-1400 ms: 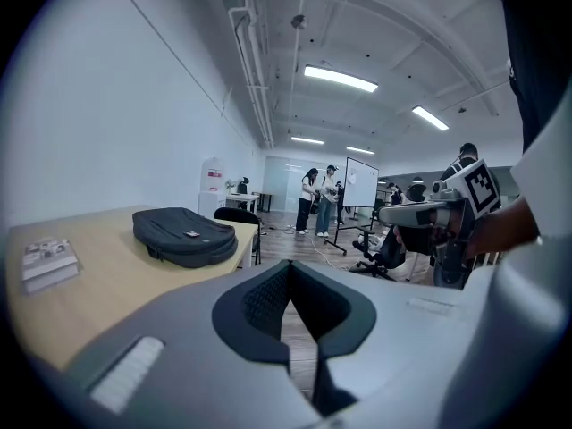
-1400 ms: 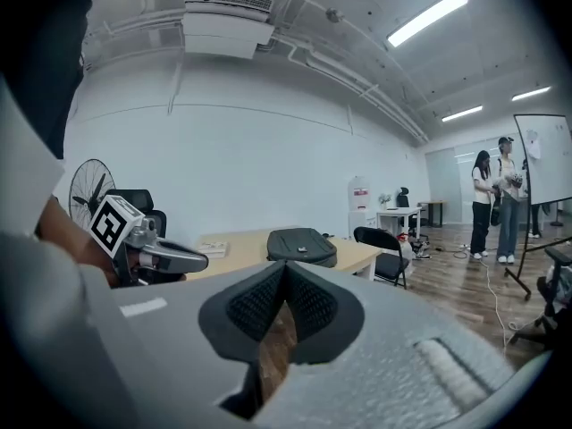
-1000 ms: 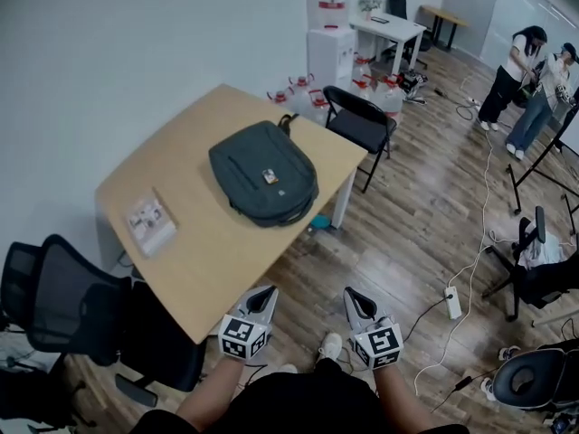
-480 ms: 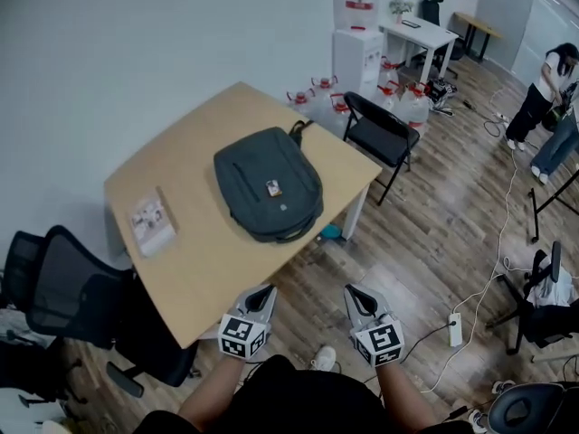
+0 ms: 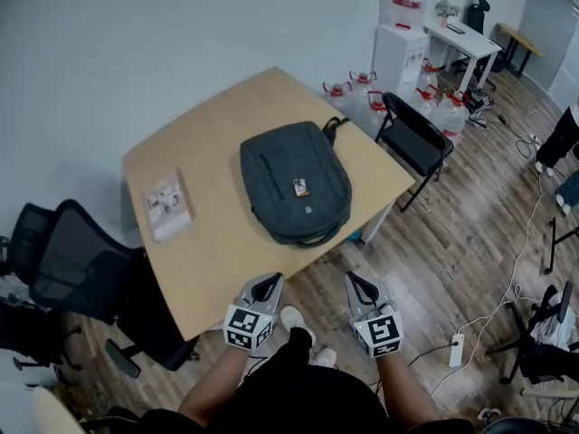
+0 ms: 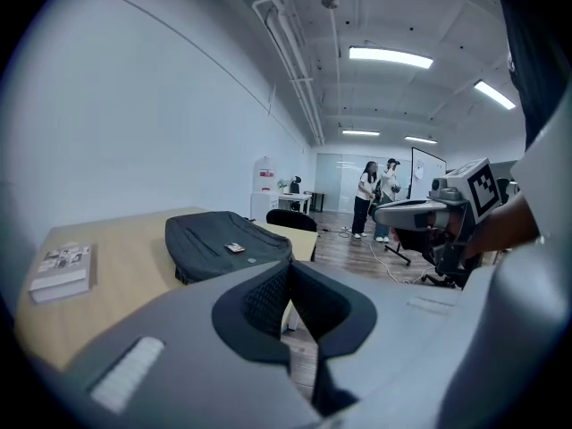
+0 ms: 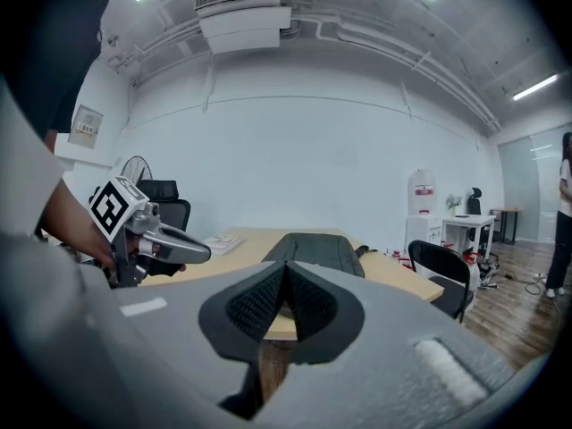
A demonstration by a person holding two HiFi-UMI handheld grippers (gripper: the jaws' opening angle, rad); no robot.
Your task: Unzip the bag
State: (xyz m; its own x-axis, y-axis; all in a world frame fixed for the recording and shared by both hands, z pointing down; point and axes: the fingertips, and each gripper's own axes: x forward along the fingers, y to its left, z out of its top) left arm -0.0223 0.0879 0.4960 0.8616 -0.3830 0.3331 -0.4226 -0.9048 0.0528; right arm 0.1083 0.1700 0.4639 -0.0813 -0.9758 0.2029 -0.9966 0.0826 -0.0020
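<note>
A white wall ran behind the light wooden bench, which stood on a wood-plank floor. A black folding chair sat at its 2 o'clock, a mesh office chair at 8 o'clock, and a water dispenser at 1 o'clock. Strip lights glowed overhead.

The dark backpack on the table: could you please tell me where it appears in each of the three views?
Head view: the backpack lies near the picture's centre.
Left gripper view: the backpack is left of centre.
Right gripper view: the backpack is near the centre, just below the middle.
Shared landmark: the black folding chair, to the backpack's right in all three.
</note>
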